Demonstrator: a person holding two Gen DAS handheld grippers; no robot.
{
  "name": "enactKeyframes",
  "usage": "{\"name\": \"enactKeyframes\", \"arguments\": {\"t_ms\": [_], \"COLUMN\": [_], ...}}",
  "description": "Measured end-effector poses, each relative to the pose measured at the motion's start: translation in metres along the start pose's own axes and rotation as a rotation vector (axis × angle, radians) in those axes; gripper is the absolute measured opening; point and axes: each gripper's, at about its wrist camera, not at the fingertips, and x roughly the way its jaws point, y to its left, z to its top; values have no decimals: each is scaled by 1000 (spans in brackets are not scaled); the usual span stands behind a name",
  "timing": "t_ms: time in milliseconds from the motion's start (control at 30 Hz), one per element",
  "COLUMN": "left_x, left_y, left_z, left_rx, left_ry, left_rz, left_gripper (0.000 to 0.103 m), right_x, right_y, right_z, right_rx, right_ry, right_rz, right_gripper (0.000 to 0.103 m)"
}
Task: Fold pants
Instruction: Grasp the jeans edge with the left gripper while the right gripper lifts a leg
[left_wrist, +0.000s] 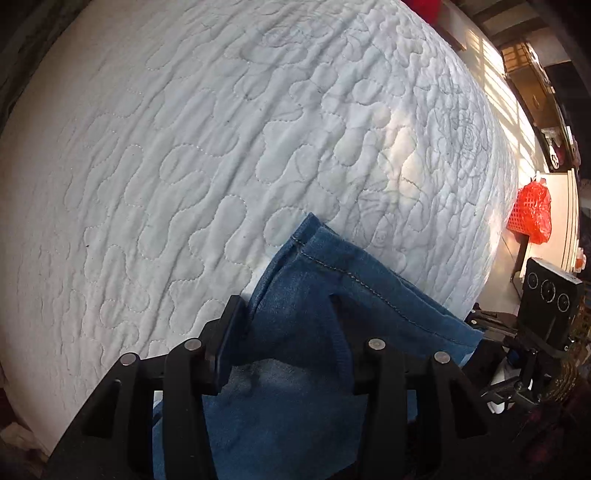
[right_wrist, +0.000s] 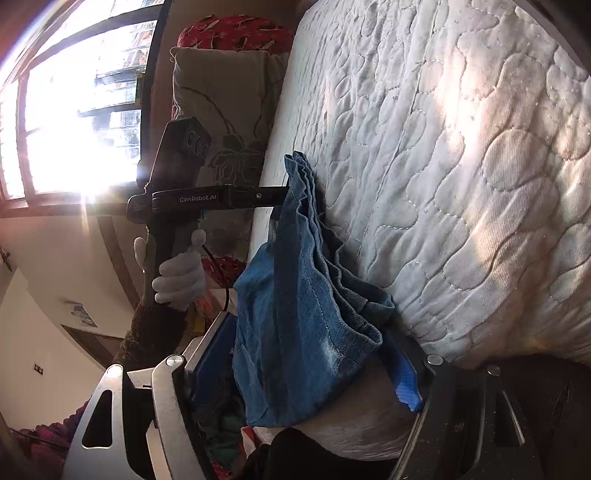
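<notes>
Nearest us, our left gripper (left_wrist: 284, 347) and right gripper (right_wrist: 306, 373) each clamp the blue denim pants (right_wrist: 314, 295), stretched between them above the white quilted mattress (left_wrist: 221, 147); beyond sits a bright window (right_wrist: 74, 110).

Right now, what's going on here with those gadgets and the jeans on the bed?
A person is folding jeans over a quilted bed, using a handheld gripper in each hand instead of bare fingers. The left gripper has its jaws clamped on a hemmed edge of the denim. The right gripper holds another bunched part, with the cloth hanging between the two. The person's gloved left hand shows in the right camera. The jeans look lifted, not yet laid flat.
</notes>
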Motion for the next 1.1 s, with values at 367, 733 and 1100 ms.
{"name": "enactKeyframes", "arguments": {"t_ms": [367,733,1100], "left_x": [-8,-11,-43], "left_y": [-27,-36,1], "left_z": [-5,-16,-60], "left_rx": [58,55,-129], "left_ry": [-74,-195,-325], "left_rz": [46,115,-121], "left_gripper": [52,34,14], "right_x": [11,14,13], "right_y": [10,3,21], "right_z": [2,5,3], "right_rx": [-19,45,-32], "right_ry": [-1,-1,0], "right_rz": [-23,-54,-77], "right_gripper": [54,38,19]}}
